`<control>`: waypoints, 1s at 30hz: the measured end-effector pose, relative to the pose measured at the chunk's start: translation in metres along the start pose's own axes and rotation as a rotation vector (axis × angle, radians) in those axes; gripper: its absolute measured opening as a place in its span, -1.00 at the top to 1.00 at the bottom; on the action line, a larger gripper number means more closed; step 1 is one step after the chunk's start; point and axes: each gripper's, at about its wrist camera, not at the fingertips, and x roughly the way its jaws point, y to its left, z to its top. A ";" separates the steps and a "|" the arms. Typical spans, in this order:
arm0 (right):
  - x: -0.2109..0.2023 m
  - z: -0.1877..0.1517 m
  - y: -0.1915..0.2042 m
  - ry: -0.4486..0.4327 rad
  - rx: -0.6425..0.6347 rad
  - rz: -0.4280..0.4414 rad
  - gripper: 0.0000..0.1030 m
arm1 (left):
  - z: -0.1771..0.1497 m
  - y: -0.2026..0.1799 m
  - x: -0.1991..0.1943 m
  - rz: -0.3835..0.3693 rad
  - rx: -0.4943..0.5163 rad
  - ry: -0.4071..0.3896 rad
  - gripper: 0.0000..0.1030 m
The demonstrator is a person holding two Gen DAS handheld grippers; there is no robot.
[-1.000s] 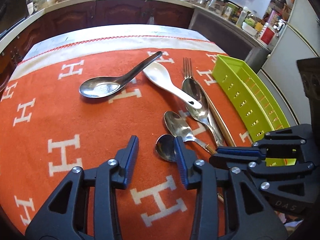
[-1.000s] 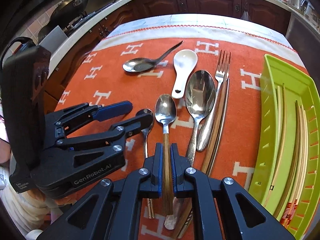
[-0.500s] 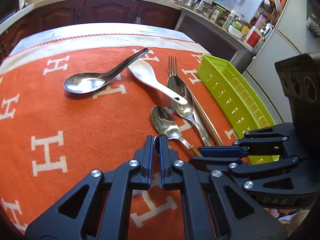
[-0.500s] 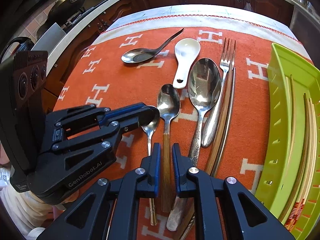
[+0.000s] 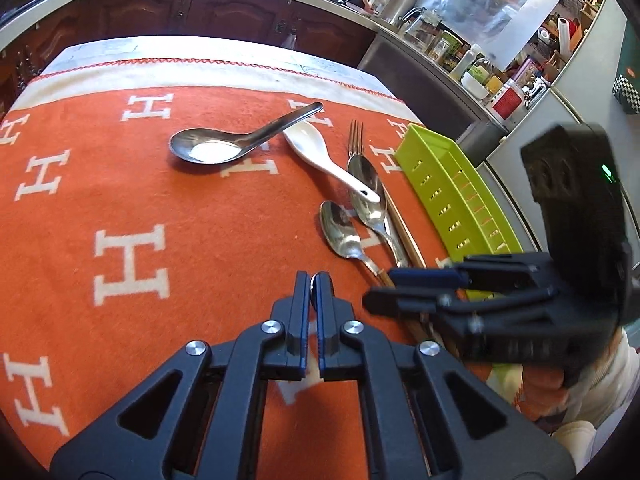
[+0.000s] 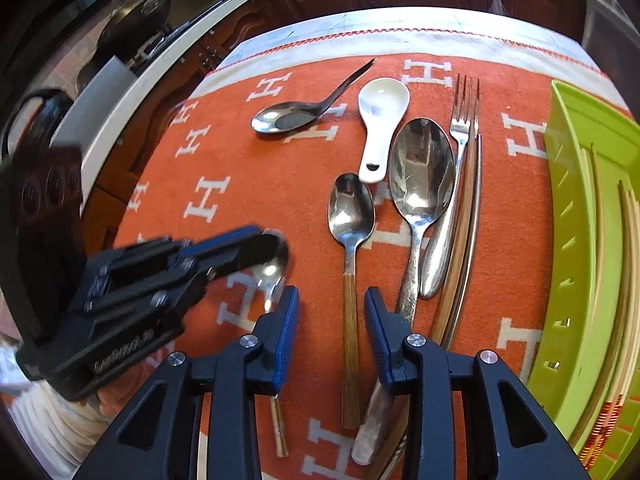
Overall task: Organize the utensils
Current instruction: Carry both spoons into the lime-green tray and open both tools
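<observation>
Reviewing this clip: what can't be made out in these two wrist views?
- Left gripper on the small spoon: right wrist view blurred; whether the bowl is pinched is unclear.
- Wooden-handled spoon: handle hidden in the left wrist view behind the right gripper.
- Green tray: cut off by the right wrist view's edge.

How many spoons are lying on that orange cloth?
5: a dark metal spoon farthest back, a white ceramic spoon, a big steel spoon beside the fork, a wooden-handled spoon, and a small spoon with its bowl gripped by the left gripper.
</observation>
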 end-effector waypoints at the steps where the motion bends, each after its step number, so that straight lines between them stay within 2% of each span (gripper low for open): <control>1: 0.001 0.003 -0.003 0.002 0.018 0.007 0.34 | -0.001 0.001 -0.004 -0.006 -0.003 -0.003 0.99; 5: 0.004 0.014 -0.006 0.007 0.030 0.007 0.39 | -0.004 0.009 -0.017 -0.003 -0.023 -0.013 0.99; 9: 0.008 0.023 -0.003 0.018 0.007 -0.034 0.59 | -0.006 0.013 -0.025 0.000 -0.042 -0.015 0.99; 14: 0.014 0.023 0.020 0.025 -0.125 -0.181 0.71 | -0.003 0.010 -0.033 0.005 -0.036 -0.024 0.99; 16: 0.016 0.020 0.028 0.012 -0.168 -0.250 0.88 | -0.002 0.009 -0.037 0.003 -0.035 -0.029 0.99; 18: 0.016 0.017 0.031 0.002 -0.180 -0.261 0.89 | -0.001 0.007 -0.042 -0.001 -0.039 -0.033 0.99; 24: -0.007 0.006 0.014 -0.030 -0.061 -0.117 0.90 | 0.001 -0.006 -0.062 -0.019 -0.031 -0.051 0.99; 28: -0.043 -0.009 -0.002 -0.069 0.009 -0.028 0.90 | 0.006 -0.025 -0.077 -0.050 -0.015 -0.063 0.99; 30: -0.067 -0.019 -0.009 -0.102 0.035 -0.014 0.90 | 0.013 -0.041 -0.080 -0.069 0.000 -0.068 0.99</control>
